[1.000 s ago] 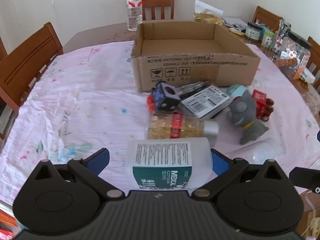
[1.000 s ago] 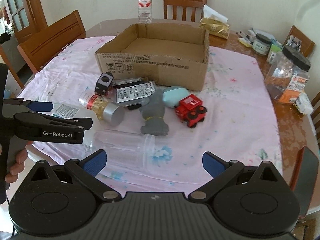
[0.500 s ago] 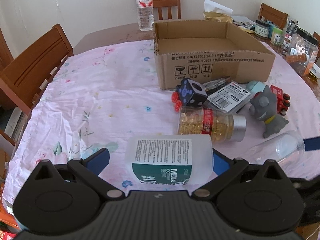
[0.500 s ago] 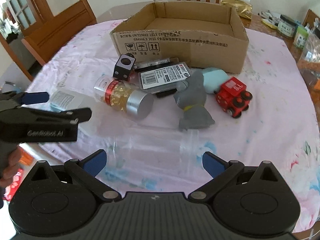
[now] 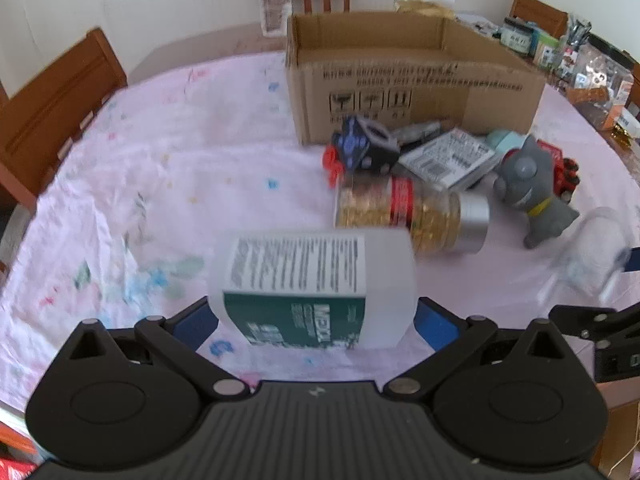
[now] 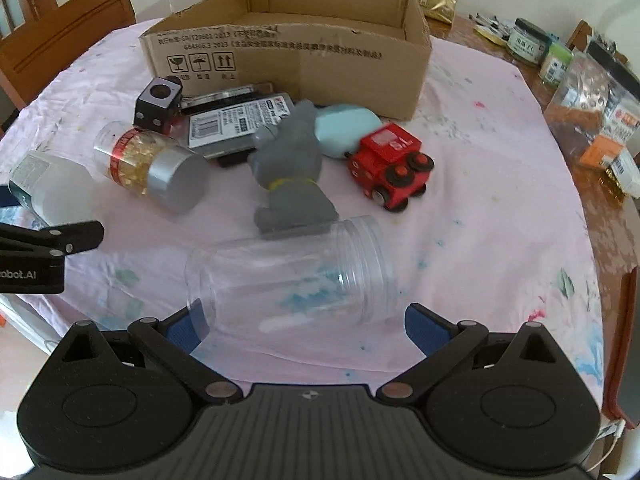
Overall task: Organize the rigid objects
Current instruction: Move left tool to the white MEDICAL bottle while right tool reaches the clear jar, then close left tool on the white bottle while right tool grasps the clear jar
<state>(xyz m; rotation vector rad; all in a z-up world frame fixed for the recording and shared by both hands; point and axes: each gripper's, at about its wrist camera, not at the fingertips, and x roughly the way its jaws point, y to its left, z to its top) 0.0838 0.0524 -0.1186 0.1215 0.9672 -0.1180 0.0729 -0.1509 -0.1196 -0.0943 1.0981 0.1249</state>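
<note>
Two grippers are mine. My left gripper (image 5: 314,322) has its jaws clamped on a white bottle (image 5: 312,284) with a green label, held sideways above the near part of the desk (image 5: 160,168). My right gripper (image 6: 298,322) has its jaws spread wide around a clear plastic jar (image 6: 292,276) lying on its side on the pink cloth; whether the pads touch it I cannot tell. Just beyond the jar lies a grey toy figure (image 6: 292,172), with a red toy train (image 6: 390,166) to its right and a capsule bottle with a silver cap (image 6: 154,166) to its left. The open cardboard box (image 6: 288,52) stands at the far side.
</note>
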